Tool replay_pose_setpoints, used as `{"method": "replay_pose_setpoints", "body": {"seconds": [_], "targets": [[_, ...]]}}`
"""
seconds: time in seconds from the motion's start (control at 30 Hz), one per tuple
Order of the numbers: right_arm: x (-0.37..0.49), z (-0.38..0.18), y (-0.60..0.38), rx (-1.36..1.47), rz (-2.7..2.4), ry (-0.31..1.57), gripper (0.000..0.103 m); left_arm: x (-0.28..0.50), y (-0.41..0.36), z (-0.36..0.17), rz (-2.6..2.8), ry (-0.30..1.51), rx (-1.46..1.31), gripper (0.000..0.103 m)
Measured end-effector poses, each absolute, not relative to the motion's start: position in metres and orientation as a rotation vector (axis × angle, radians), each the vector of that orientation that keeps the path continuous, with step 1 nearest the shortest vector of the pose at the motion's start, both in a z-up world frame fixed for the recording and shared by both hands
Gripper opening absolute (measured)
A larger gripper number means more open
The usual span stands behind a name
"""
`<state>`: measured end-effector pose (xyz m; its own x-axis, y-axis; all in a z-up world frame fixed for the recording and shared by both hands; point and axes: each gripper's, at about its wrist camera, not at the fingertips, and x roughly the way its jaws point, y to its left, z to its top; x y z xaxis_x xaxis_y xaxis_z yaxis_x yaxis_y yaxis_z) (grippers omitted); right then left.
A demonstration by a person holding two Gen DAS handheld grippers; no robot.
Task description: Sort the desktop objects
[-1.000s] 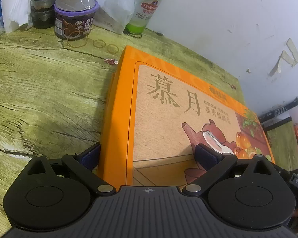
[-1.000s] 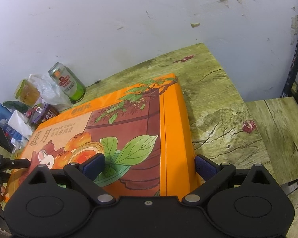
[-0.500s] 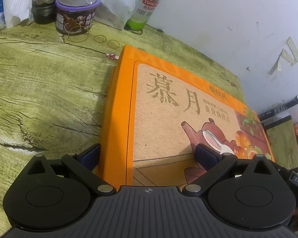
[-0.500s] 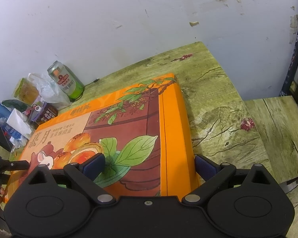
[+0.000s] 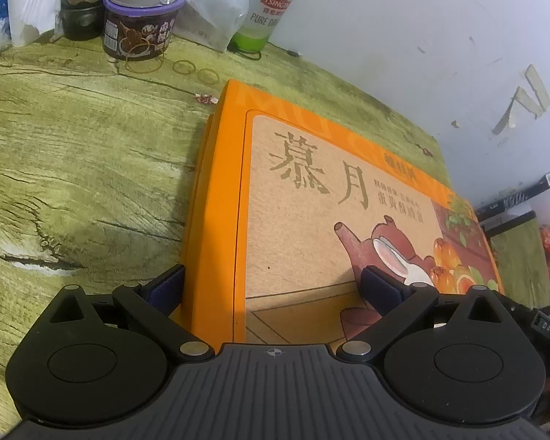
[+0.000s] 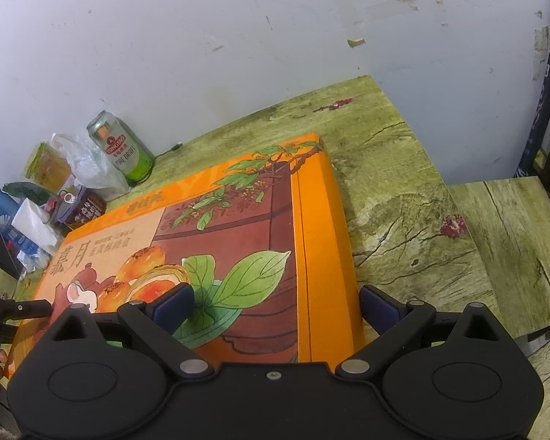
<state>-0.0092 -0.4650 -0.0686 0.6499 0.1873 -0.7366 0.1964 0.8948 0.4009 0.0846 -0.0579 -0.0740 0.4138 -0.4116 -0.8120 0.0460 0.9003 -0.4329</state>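
Note:
A large flat orange gift box (image 5: 311,201) with a teapot picture lies on the green wood-grain table (image 5: 73,146). My left gripper (image 5: 273,284) stands open astride the box's near left corner, one pad (image 5: 167,286) beside the orange side wall and the other pad (image 5: 379,288) over the lid. In the right wrist view my right gripper (image 6: 275,302) is open astride the box's (image 6: 238,227) near right corner in the same way, with one pad (image 6: 377,304) beside the right wall. The left gripper's tip (image 6: 18,308) shows at the far left there.
At the table's back left stand a green beer can (image 5: 271,3), a purple-lidded tub (image 5: 139,25), a dark jar (image 5: 84,11), a plastic bag (image 5: 209,3) and a blue bottle (image 6: 0,209). Rubber bands (image 5: 183,68) lie near the tub. A lower table (image 6: 513,249) adjoins on the right.
Both views have shifted a little toward the back wall, and the box has kept its place between the fingers. Both grippers' openings look unchanged.

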Motion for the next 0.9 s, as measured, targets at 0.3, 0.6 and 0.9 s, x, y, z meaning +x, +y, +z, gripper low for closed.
{"method": "replay_pose_setpoints", "body": {"seconds": [0.3, 0.6, 0.9], "targets": [[-0.0095, -0.0704, -0.4670, 0.470, 0.002, 0.880, 0.097, 0.0812, -0.0592, -0.0767, -0.301, 1.120, -0.370, 0.100], [-0.0102, -0.0732, -0.4677, 0.467, 0.004, 0.893, 0.097, 0.0790, -0.0599, -0.0792, -0.303, 1.127, -0.367, 0.100], [-0.0093, -0.0764, -0.4689, 0.462, 0.005, 0.904, 0.098, 0.0773, -0.0606, -0.0826, -0.305, 1.136, -0.364, 0.100]]}}
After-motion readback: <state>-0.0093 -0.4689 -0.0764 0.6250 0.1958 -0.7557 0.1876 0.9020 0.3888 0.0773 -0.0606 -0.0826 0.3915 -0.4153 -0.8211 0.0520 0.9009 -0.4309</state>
